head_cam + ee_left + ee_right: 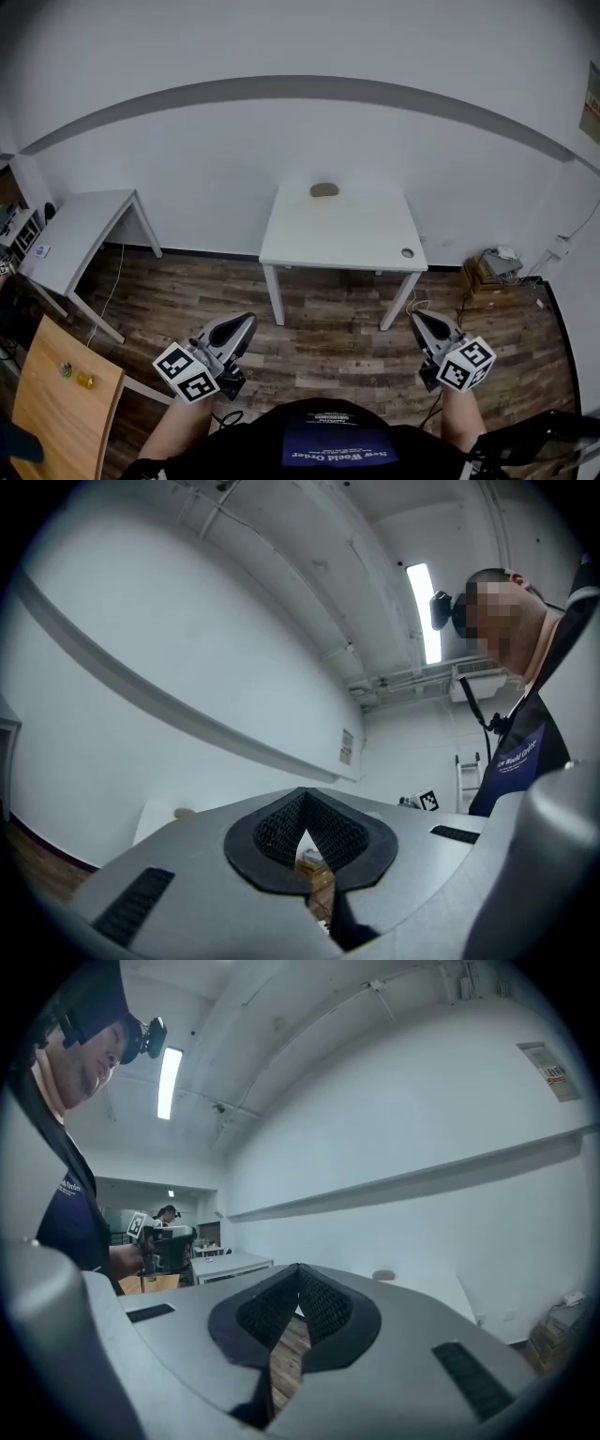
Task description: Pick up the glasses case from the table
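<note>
Case point(324, 190) lies at the far edge of the table point(347, 239), about mid-edge, untouched. You stand well back from the near edge, with bare floor point(328, 352) between. Left gripper point(247, 323) and right gripper point(418, 320) sit low by your body, both pointing toward the table. Each has its jaws closed tip to tip, with nothing held. Judged progress: none yet. You have still to approach, open one gripper, grasp the case and lift it.

Head view looks down on the far white table point(342, 230); both gripper views, seemingly level, share it.
</note>
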Motion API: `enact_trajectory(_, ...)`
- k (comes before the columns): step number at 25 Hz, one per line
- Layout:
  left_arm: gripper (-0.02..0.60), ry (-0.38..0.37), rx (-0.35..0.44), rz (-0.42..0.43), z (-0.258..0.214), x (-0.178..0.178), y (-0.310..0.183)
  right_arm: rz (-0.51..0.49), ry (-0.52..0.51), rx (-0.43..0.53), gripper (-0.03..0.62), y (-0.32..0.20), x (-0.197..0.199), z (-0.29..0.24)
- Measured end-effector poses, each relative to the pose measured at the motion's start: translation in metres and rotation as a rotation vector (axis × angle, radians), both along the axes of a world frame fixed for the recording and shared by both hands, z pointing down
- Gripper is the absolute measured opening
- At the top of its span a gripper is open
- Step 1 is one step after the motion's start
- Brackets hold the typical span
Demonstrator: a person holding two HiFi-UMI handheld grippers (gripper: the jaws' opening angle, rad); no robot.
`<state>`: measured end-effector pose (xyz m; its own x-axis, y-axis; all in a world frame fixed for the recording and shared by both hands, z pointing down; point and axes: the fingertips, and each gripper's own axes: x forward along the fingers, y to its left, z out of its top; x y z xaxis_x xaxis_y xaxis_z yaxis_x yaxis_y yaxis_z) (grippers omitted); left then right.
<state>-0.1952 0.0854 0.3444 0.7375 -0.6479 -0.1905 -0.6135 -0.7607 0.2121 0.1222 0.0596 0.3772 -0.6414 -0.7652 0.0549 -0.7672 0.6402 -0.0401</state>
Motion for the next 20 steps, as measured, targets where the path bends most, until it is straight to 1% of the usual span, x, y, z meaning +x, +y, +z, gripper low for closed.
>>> enact_trajectory(2, -0.003, -0.001, -0.002, 0.012, 0.004, -0.022, -0.015, 0.001, 0.013, -0.003, 0.002, -0.014, -0.026, 0.001)
enact_trajectory(6, -0.003, -0.005, -0.007, 0.022, 0.015, -0.063, -0.042, 0.016, 0.023, -0.030, 0.002, -0.037, -0.066, 0.009)
enact_trajectory(9, -0.003, 0.009, -0.023, 0.018, 0.020, -0.085, -0.058, 0.010, 0.039, -0.048, 0.002, -0.053, -0.088, 0.012)
enact_trajectory(15, -0.003, 0.012, -0.069, -0.002, 0.039, -0.097, -0.086, -0.010, 0.042, -0.060, 0.002, -0.094, -0.099, 0.013)
enact_trajectory(17, -0.003, 0.003, -0.084, -0.011, 0.043, -0.092, -0.098, -0.027, 0.033, -0.066, 0.002, -0.108, -0.097, 0.019)
enact_trajectory(20, -0.003, -0.016, -0.079, -0.025, 0.040, -0.070, -0.117, -0.060, 0.021, -0.077, 0.002, -0.133, -0.083, 0.028)
